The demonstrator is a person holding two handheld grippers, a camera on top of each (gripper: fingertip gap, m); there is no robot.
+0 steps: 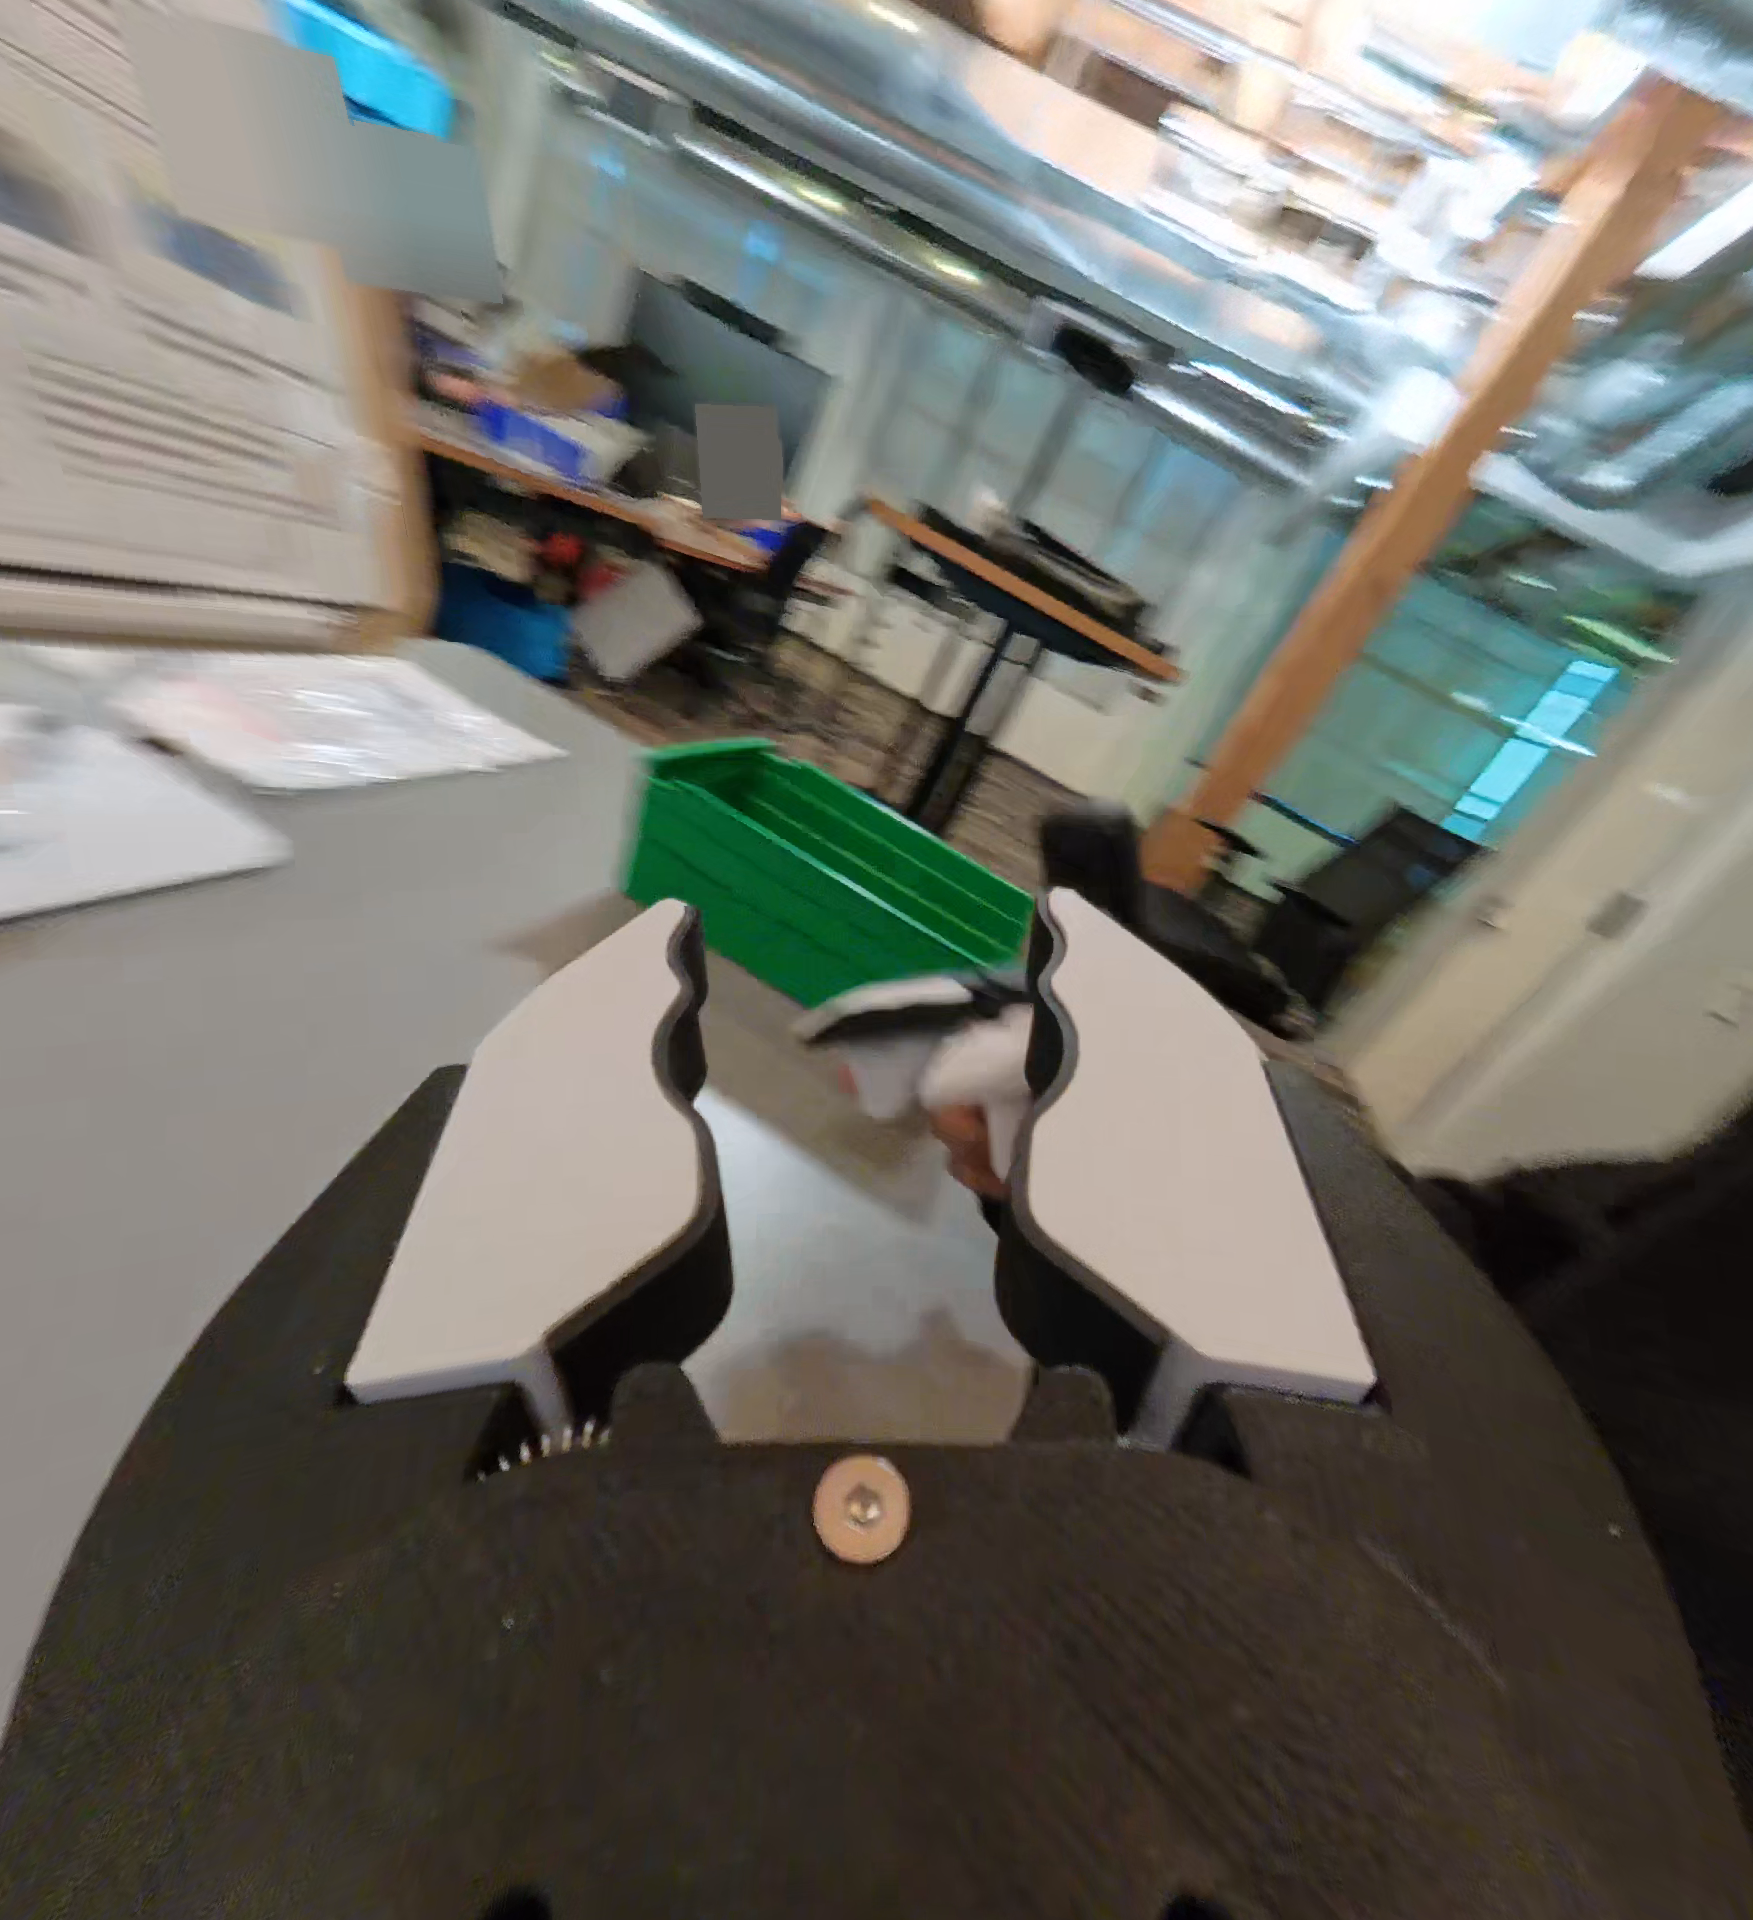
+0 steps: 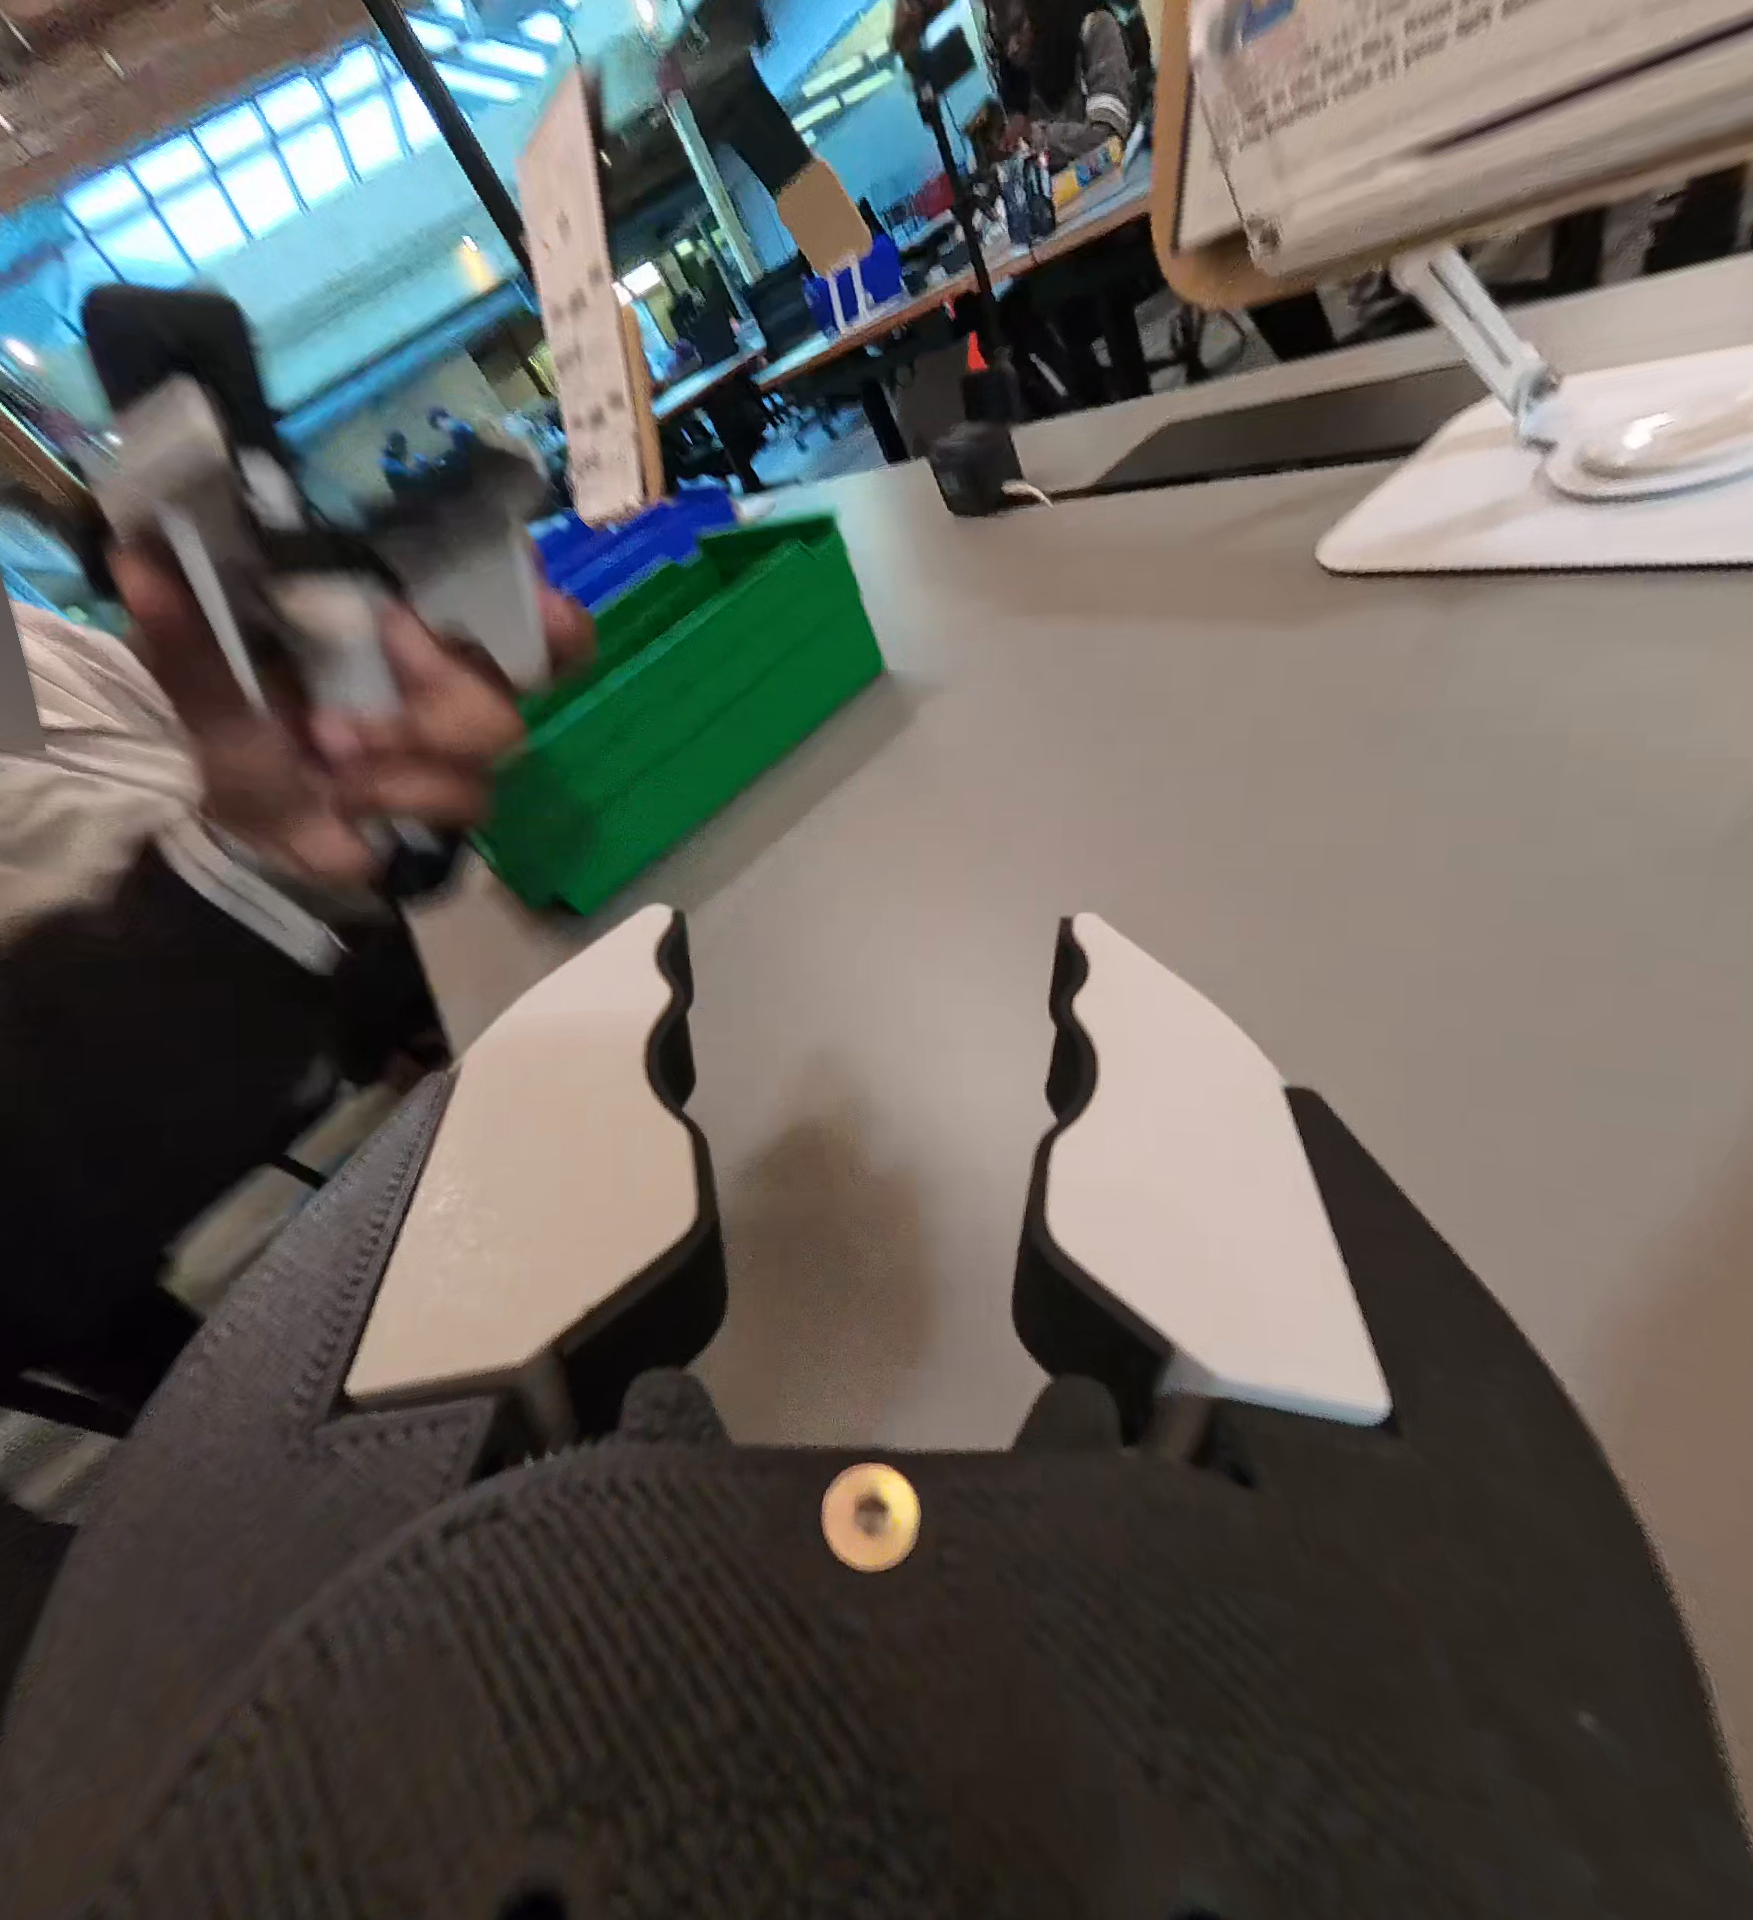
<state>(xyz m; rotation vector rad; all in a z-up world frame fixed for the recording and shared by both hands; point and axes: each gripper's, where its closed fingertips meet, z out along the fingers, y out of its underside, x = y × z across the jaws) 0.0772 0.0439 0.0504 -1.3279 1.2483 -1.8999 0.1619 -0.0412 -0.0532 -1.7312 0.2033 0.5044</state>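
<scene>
Green bin [image 1: 820,883]: left wrist view, I see long open plastic tray, ribbed walls, on grey table [image 1: 228,1039] near edge, long axis running away rightward. Left gripper [image 1: 867,935] spread, empty, hovering short of bin.
Right wrist view: bin [image 2: 706,686] far-left on table [image 2: 1267,779], axis diagonal. Right gripper [image 2: 872,940] spread, empty.
</scene>
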